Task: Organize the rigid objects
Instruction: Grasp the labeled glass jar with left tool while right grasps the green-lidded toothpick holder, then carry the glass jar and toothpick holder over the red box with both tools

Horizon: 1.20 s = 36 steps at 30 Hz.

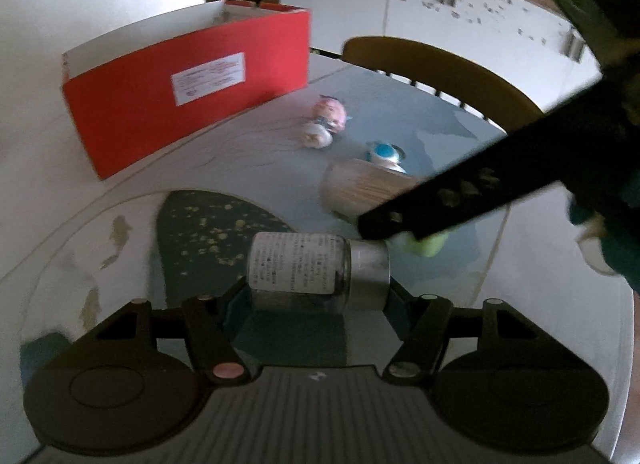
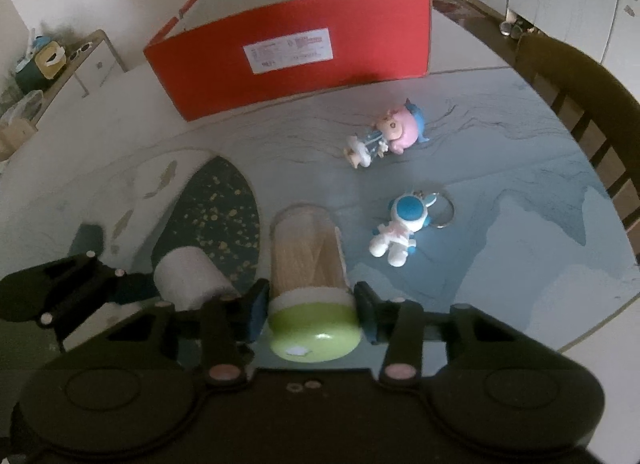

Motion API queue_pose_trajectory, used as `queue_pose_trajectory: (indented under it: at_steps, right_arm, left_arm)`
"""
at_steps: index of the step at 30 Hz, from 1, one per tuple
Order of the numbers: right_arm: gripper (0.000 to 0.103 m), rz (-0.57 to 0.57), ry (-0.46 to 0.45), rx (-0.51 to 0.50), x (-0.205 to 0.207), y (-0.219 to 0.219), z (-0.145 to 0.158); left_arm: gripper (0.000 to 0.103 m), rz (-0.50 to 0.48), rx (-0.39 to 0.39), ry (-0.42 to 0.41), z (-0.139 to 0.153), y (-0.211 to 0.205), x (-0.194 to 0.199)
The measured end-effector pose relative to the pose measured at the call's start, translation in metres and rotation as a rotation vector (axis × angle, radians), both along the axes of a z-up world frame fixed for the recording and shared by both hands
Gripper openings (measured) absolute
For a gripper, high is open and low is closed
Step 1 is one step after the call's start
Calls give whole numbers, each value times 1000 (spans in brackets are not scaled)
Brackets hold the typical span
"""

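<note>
Here the clear toothpick jar with a green lid [image 2: 310,284] lies on the blue patterned table [image 2: 500,264], my right gripper [image 2: 310,306] clamped on its neck. My left gripper [image 1: 316,292] holds the labelled glass bottle with a metal cap [image 1: 304,268]. Behind stands the red cardboard box [image 2: 296,64].

Labelled glass jar [image 1: 298,270] with metal cap lies on its side. Toothpick holder [image 2: 306,260], clear body, green lid [image 2: 314,334], lies flat beside it. Pink-haired doll [image 2: 384,134] and blue-and-white astronaut keychain [image 2: 402,230] lie apart beyond. Red box [image 2: 296,56] stands open behind them.
</note>
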State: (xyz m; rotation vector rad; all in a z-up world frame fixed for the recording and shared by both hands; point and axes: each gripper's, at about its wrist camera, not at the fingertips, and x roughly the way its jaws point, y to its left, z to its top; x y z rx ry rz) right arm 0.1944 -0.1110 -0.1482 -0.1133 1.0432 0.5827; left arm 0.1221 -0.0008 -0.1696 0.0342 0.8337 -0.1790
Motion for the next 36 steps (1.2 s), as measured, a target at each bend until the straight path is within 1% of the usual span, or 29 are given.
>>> queue_pose_trajectory:
  at_steps: [9,19,23,29,36]
  right_arm:
    - [44,-12,-55,32,-12,-6,30]
    - [44,-1,-140,65,-14,-7,78]
    - [44,11,-176,75,-8,-8,97]
    - [44,25,-242,90,6,-9,123]
    - [44,32,-299,108,31,-8,143]
  left_arm:
    - [68,85,-25,-29,25,19,-2]
    - [68,168,-69,-70,67,36,7]
    - [68,188,-70,-95,87,41,15]
    - [68,199,-52,-137,114,49,31]
    - [68,233,-41,-158,134,62,59]
